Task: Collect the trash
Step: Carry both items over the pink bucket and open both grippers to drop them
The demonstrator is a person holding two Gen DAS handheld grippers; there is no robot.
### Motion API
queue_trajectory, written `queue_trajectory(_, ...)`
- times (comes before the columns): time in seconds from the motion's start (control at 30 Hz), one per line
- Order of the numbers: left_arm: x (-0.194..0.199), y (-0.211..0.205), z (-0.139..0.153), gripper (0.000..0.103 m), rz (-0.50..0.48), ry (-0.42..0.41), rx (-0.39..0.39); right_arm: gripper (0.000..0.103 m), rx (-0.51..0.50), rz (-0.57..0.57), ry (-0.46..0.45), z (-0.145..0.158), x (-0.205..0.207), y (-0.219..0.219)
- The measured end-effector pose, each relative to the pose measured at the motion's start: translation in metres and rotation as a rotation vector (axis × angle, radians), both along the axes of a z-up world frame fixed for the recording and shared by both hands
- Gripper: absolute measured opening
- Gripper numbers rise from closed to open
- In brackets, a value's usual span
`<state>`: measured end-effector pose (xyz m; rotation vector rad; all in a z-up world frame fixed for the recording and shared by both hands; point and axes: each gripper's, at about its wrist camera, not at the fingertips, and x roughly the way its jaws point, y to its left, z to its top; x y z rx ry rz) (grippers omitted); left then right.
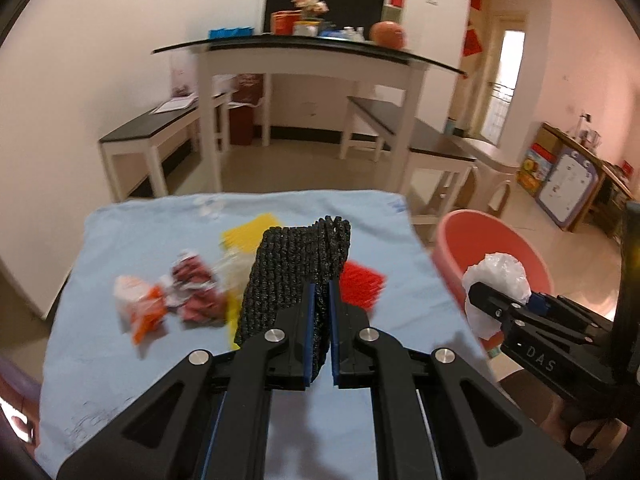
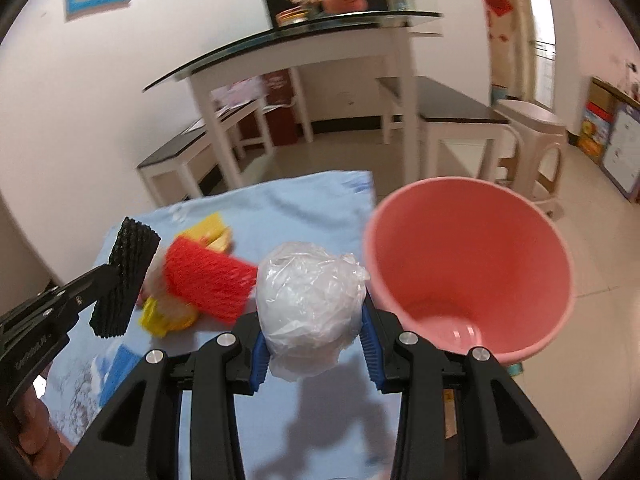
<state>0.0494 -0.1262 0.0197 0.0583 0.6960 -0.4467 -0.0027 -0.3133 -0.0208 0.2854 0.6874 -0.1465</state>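
I go from the far side toward the bin (image 2: 472,264), the pink one that stands off the right edge of the blue cloth (image 1: 120,360).

Farthest from the bin lie an orange-and-white wrapper (image 1: 140,308) and a crumpled red-and-white one (image 1: 196,292), both flat on the cloth. A bit nearer the bin are yellow bits (image 1: 250,234) and a red mesh piece (image 1: 362,282), also on the cloth. None of these is picked up yet.

My left gripper (image 1: 320,332) is squeezed tight on a black mesh piece (image 1: 296,276) — only its low edge is pinched. Most of it sticks up and flops free. It is well away from the bin, over the cloth. If I swing it fast, I think it could slip out and land on the floor.

My right gripper (image 2: 312,344) is clamped on a white bag ball (image 2: 308,300), just beside the bin's rim but not over the hole yet. The ball is puffy and slick, so it may squish and pop out. If I let go too soon, it falls on the cloth — or bumps the rim.

The bin is light and looks empty inside. A hard knock from either gripper might tip it.

My two grippers are near each other, so they could bump on the way.
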Motion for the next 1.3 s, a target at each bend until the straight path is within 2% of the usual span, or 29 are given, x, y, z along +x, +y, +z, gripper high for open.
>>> queue_trajectory(0.23, 0.003, -0.049, 0.008, 0.006, -0.107, -0.012, -0.036, 0.038, 0.004, -0.118, -0.013, 0.002, -0.008, -0.055)
queue_trajectory(0.43, 0.006, -0.091, 0.004, 0.006, -0.207, 0.029, -0.088, 0.038, -0.002, -0.197, -0.003, -0.003, -0.017, -0.098)
queue_trajectory(0.73, 0.016, -0.153, -0.002, 0.006, -0.344, 0.115, -0.16, 0.038, 0.01, -0.253, 0.029, -0.018, -0.019, -0.137)
queue_trajectory(1.07, 0.034, -0.187, -0.046, 0.006, -0.357, 0.215, -0.113, 0.039, 0.01, -0.245, 0.084, -0.037, 0.002, -0.146)
queue_trajectory(1.3, 0.033, -0.188, -0.052, 0.007, -0.351, 0.216, -0.101, 0.045, 0.0, -0.25, 0.096, -0.042, 0.011, -0.148)
